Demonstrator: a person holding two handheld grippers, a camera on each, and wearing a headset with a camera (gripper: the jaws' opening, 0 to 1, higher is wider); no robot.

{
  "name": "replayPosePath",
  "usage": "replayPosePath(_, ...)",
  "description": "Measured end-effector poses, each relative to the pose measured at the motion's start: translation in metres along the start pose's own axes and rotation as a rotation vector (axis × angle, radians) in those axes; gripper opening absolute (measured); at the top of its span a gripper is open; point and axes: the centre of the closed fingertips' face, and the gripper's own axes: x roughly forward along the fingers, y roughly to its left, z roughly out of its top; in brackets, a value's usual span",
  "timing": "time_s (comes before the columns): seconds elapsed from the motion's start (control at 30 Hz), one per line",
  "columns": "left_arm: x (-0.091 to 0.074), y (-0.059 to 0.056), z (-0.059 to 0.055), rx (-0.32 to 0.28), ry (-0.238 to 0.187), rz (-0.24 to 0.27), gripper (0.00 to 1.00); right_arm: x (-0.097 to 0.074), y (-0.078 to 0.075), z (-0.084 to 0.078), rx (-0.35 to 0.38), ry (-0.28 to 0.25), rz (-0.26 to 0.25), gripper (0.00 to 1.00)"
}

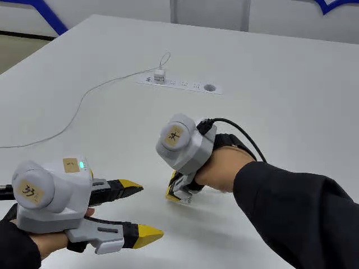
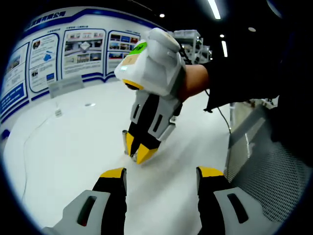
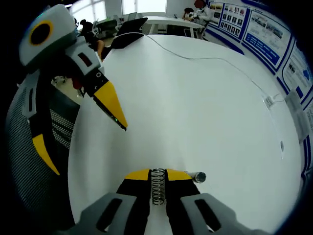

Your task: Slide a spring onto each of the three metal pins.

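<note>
Head view: our right hand-held gripper point(image 1: 176, 194) is tipped nose-down on the white surface point(image 1: 269, 84). The left hand-held gripper point(image 1: 140, 210) sits near it, off to its left, jaws spread with nothing in them. A power strip point(image 1: 179, 84) lies well beyond the right one.

Left gripper view: the right one's yellow tips meet the surface just ahead of our open left jaws.

Right gripper view: its jaws are clamped on a spring point(image 3: 157, 186) that runs along between them. A pin point(image 3: 196, 176) sits just beside that gripper's tip.
</note>
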Motion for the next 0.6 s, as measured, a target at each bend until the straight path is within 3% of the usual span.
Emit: replayPosePath(0.6, 0.002, -0.007, 0.001, 0.008, 0.015, -0.012, 0.59, -0.038, -0.004, -0.01, 0.075, -0.099, -0.069, 0.12)
